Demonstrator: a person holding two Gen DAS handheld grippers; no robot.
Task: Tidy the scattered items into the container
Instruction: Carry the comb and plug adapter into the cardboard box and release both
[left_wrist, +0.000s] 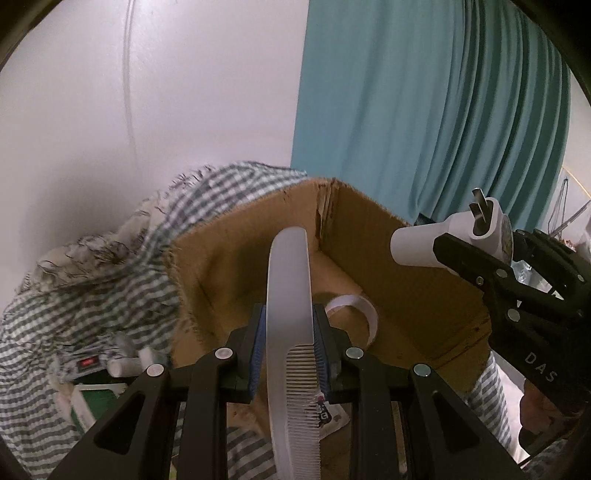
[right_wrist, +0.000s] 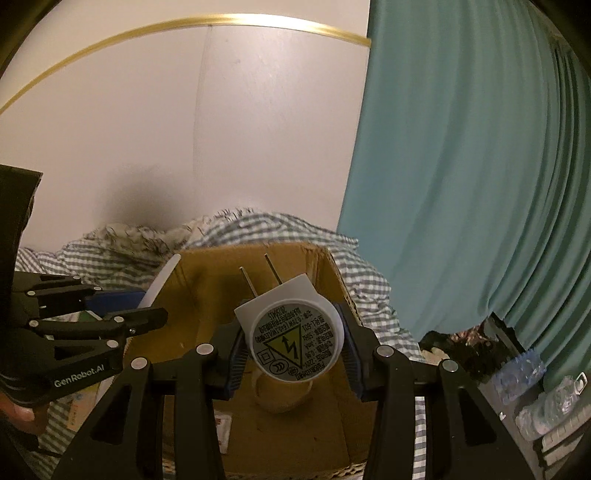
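Above the cardboard box (left_wrist: 369, 236), our left hand-held gripper (left_wrist: 289, 354) clamps a white comb (left_wrist: 288, 280); our right hand-held gripper (right_wrist: 291, 354) grips a 2-pin plug (right_wrist: 295, 332).

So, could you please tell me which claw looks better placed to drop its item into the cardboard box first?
Probably the right claw: its white plug already hangs over the open cardboard box. The left claw holds the white comb near the box's front, its tip reaching over.
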